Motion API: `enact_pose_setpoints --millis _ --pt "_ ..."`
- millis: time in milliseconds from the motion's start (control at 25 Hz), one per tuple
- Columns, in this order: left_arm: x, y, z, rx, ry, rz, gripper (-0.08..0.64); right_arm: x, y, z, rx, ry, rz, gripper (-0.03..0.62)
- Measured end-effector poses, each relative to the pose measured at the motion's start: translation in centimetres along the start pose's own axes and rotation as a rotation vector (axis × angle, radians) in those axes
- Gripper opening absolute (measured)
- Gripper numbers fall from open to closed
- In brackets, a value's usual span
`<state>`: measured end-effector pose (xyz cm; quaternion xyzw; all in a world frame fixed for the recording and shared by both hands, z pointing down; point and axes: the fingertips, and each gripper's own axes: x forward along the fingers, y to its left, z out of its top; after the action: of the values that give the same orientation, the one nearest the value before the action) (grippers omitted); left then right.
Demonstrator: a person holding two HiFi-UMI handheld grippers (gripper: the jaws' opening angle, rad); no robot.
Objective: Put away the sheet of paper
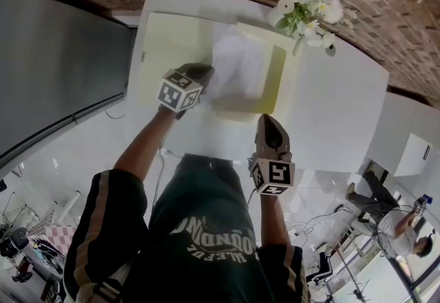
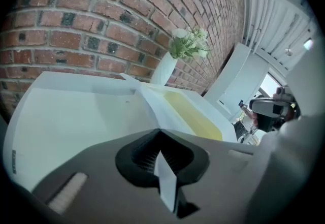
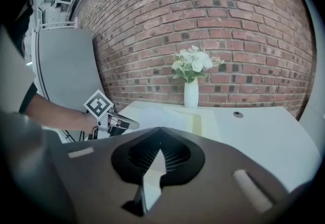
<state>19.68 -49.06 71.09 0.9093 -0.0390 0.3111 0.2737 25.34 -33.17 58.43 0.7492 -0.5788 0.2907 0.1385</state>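
Note:
A white sheet of paper (image 1: 237,68) lies over an open pale yellow folder (image 1: 172,40) on the white table (image 1: 344,102). My left gripper (image 1: 201,73) is at the sheet's left edge, shut on it. In the left gripper view the sheet (image 2: 150,103) rises in a fold from the folder (image 2: 190,116) to the closed tip of the left gripper (image 2: 160,129). My right gripper (image 1: 269,121) hovers near the table's front edge, shut and holding nothing. The right gripper view shows the right gripper (image 3: 160,129) pointing at the folder (image 3: 195,121), with the left gripper (image 3: 114,122) at the left.
A white vase of white flowers (image 1: 306,12) stands at the table's far right corner, by the brick wall. A small dark round fitting (image 1: 331,51) sits beside it. A large grey panel (image 1: 62,68) stands left of the table. A person (image 1: 405,226) is at the lower right.

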Motion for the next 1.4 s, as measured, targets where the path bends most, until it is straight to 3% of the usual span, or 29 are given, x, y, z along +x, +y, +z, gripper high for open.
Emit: enact_pose_setpoints --millis 240,840,960,1040,1400 --pt "2.1 -1.0 -0.4 -0.043 0.022 -0.005 0.012 -0.4 -0.3 -0.3 0.018 0.001 -0.017 0.0" --pt "7.1 -3.8 -0.8 -0.046 0.114 -0.002 0.015 -2.3 -2.5 -1.1 0.055 0.005 -0.086 0.0" --pt "7.6 -4.4 -1.2 -0.051 0.142 -0.015 0.056 -2.9 -3.0 -1.2 0.06 0.005 -0.098 0.0" --pt "7.7 -4.8 -1.4 -0.043 0.156 -0.023 0.098 -3.1 -3.1 -1.1 0.06 0.003 -0.103 0.0" --pt "4.5 -4.5 -0.6 0.025 0.118 0.019 0.114 -3.6 -2.0 0.1 0.03 -0.027 -0.074 0.0"
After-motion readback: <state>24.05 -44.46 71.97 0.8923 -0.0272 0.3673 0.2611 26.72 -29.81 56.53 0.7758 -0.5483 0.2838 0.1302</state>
